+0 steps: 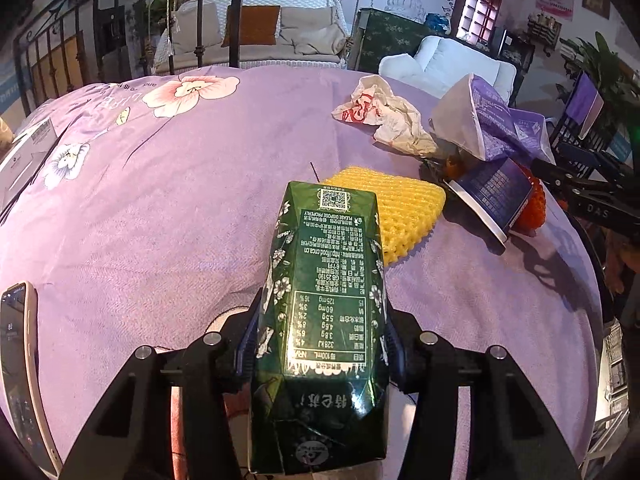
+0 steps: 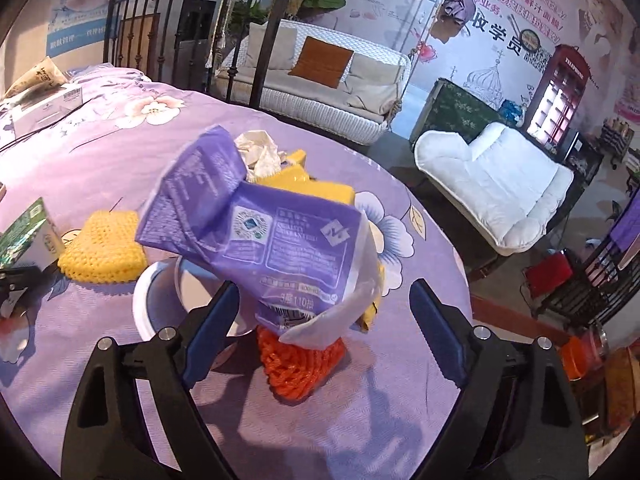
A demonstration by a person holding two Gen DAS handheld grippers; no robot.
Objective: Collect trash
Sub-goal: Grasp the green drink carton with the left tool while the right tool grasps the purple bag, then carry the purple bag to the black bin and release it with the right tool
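Purple floral bedspread (image 1: 168,216) carries yellow foam net (image 1: 404,208), crumpled paper (image 1: 384,116) (beside purple wrapper (image 2: 256,224)).

Carton (image 1: 324,320) hides left gripper (image 1: 320,344) tips; phone (image 1: 20,372) cut off.

The carton (image 1: 324,312) sits clamped between the left gripper (image 1: 320,344) fingers, with the foam net (image 1: 404,216) on the bedspread (image 1: 180,200) just ahead and right of it, and the crumpled paper (image 1: 384,116) farther ahead. Between the right gripper (image 2: 324,316) fingers, which stand wide apart, the tissue wrapper (image 2: 256,216) leans over the cup (image 2: 160,300). Under the wrapper lies the mesh sleeve (image 2: 300,364).
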